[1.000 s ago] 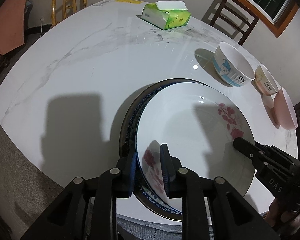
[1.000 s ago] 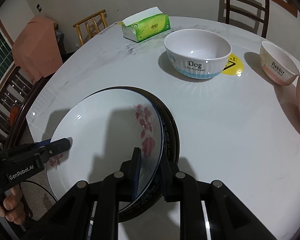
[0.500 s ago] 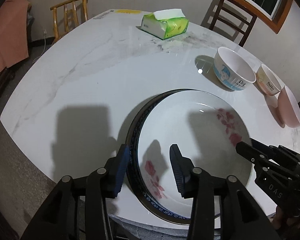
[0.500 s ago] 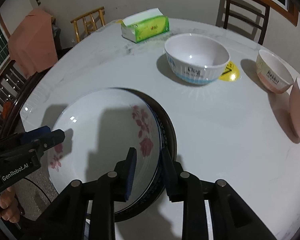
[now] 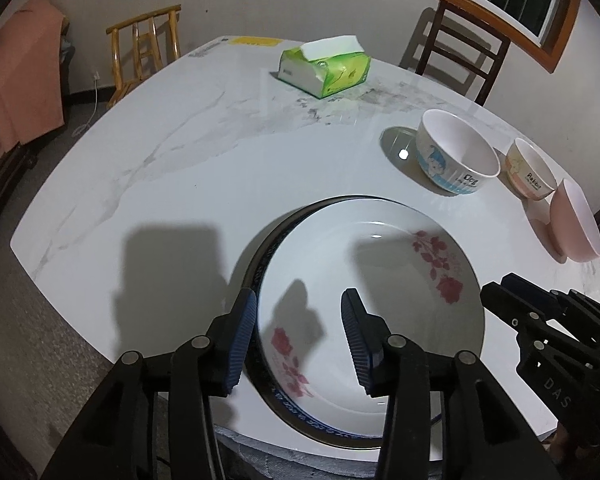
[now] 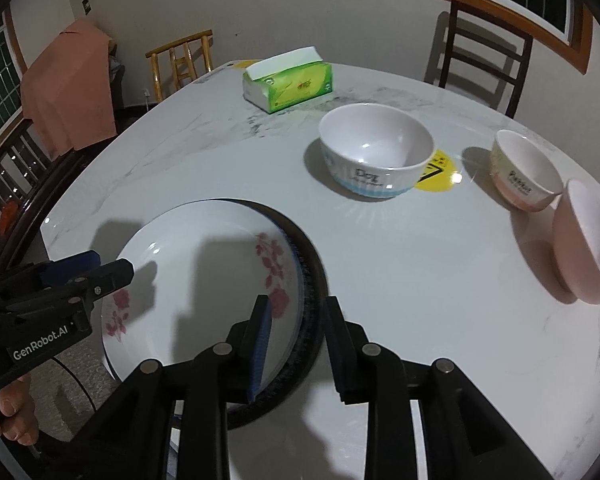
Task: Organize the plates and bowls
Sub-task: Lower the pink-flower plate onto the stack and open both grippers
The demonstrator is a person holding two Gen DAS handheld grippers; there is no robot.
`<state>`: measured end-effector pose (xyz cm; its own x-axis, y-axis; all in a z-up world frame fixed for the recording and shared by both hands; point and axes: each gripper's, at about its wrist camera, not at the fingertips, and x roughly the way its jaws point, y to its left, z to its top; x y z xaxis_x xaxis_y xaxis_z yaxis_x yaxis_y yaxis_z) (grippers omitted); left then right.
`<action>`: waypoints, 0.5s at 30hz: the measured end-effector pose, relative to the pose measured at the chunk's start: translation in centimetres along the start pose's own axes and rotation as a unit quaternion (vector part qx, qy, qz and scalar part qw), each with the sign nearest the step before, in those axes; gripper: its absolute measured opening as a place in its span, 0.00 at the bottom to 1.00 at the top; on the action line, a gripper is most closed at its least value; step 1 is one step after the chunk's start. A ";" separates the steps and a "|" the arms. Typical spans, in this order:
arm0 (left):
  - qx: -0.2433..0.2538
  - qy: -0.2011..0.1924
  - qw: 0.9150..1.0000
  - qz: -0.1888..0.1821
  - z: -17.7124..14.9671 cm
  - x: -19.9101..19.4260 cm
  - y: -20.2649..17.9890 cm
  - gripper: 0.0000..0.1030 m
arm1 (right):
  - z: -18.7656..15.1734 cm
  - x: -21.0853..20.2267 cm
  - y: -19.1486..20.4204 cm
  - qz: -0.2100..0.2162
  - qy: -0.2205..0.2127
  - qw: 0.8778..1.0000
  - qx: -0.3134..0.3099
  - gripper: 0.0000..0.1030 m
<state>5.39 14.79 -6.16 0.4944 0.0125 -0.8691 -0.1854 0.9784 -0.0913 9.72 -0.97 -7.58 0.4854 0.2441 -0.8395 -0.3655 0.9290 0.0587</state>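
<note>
The white rose-patterned plate (image 5: 374, 300) sits nested on a dark-rimmed plate (image 5: 260, 256) at the near edge of the marble table (image 5: 188, 168), the pair overhanging that edge slightly toward the person. The left gripper (image 5: 298, 336) has its jaws opening, standing moderately apart on either side of the stack's left rim with no pad pressing on it, so it holds nothing. The right gripper (image 6: 296, 346) has its jaws a little apart astride the right rim; the blue pad (image 6: 260, 344) hangs over the white plate's inner face and the outer finger beyond the dark rim, and I see no contact there either. Both plates look released, so this stacking step seems done. The Dog bowl (image 6: 376, 150) stands toward the middle-right of the table, the Rabbit bowl (image 6: 526, 170) near the right edge, and the pink bowl (image 6: 586, 240) just beside it, tilted on its side at that edge. A tissue box (image 6: 288, 80) lies toward the far edge. The main risk is that either gripper, drawn back at a slant, catches a rim between its fingers and drags the overhanging stack off the near edge. The top plate also sits off-centre toward the right gripper's side, so a nudge could slide it. The tilted pink bowl could roll off if the table is bumped.
</note>
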 end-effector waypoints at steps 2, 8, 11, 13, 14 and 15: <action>0.004 -0.003 1.000 -0.002 0.0 -0.2 -0.6 0.41 | -0.2 -0.4 -0.5 -0.006 -0.002 1.000 0.004 0.26; 0.021 -0.002 1.000 -0.009 0.0 -0.3 -3.2 0.43 | -1.2 -1.6 -2.4 -0.024 -0.008 0.999 0.021 0.26; 0.034 -0.004 0.999 -0.014 -0.2 -0.3 -4.9 0.43 | -1.9 -2.1 -3.9 -0.023 -0.010 0.999 0.039 0.26; 0.042 -0.005 0.999 -0.018 -0.3 -0.3 -6.0 0.44 | -2.4 -2.4 -4.9 -0.022 -0.009 0.998 0.053 0.26; 0.048 -0.004 0.999 -0.021 -0.4 -0.2 -6.8 0.44 | -2.6 -2.5 -5.4 -0.025 -0.009 0.998 0.058 0.26; 0.053 -0.003 0.998 -0.022 -0.5 -0.1 -7.3 0.45 | -2.9 -2.7 -5.9 -0.030 -0.009 0.998 0.062 0.26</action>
<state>6.28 7.57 -5.63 0.5061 -0.0306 -0.8620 -0.0724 0.9943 -0.0778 8.24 -7.93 -7.26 0.5176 0.1911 -0.8340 -0.2344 0.9691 0.0766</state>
